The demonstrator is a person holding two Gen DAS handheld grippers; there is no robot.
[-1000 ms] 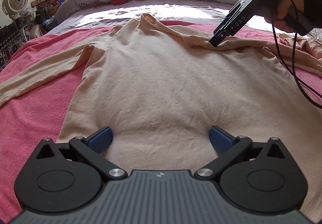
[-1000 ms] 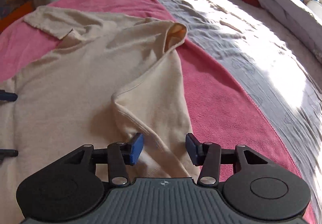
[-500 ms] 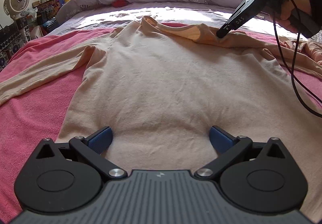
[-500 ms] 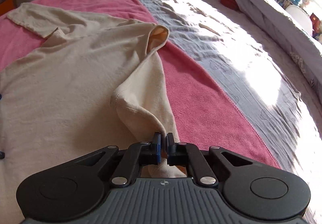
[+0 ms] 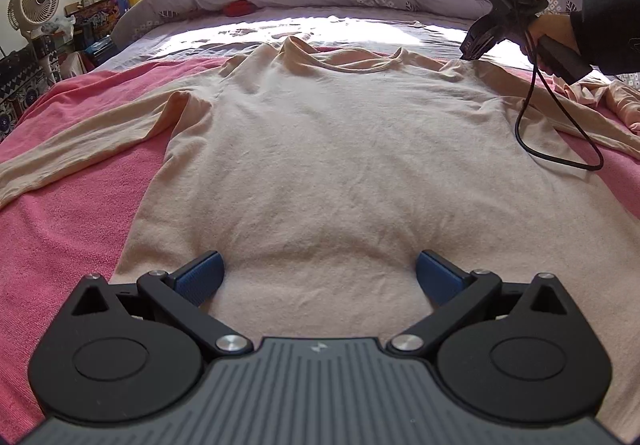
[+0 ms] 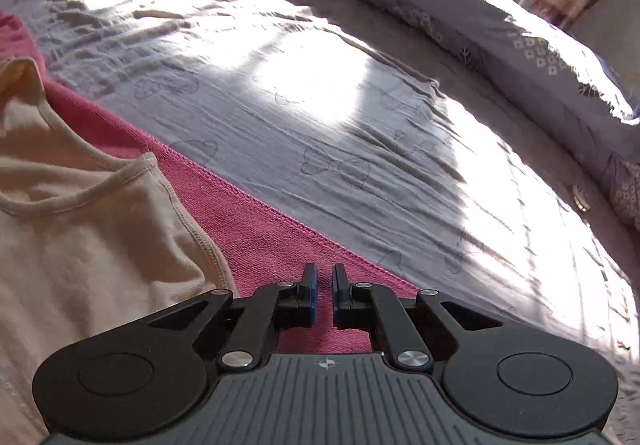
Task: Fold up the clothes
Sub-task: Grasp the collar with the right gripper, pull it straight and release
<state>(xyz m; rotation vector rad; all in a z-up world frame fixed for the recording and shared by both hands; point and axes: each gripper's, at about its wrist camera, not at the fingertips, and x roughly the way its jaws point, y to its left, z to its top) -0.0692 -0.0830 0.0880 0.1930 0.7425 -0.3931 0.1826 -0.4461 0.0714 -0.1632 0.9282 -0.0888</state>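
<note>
A beige long-sleeved shirt (image 5: 320, 149) lies flat and face-up on a pink towel (image 5: 60, 229), sleeves spread outward, neckline far from the hem.

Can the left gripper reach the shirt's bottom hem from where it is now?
Probably yes. The left gripper hangs open over the lower part of the beige shirt, and nothing lies between its fingers and the cloth; the hem itself is hidden below the gripper.

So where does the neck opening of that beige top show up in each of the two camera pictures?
Left wrist view: the neckline sits upper centre, at the far end of the beige top.
Right wrist view: the neckline curves along the left edge.
Shared landmark: the pink towel under the top.
</note>
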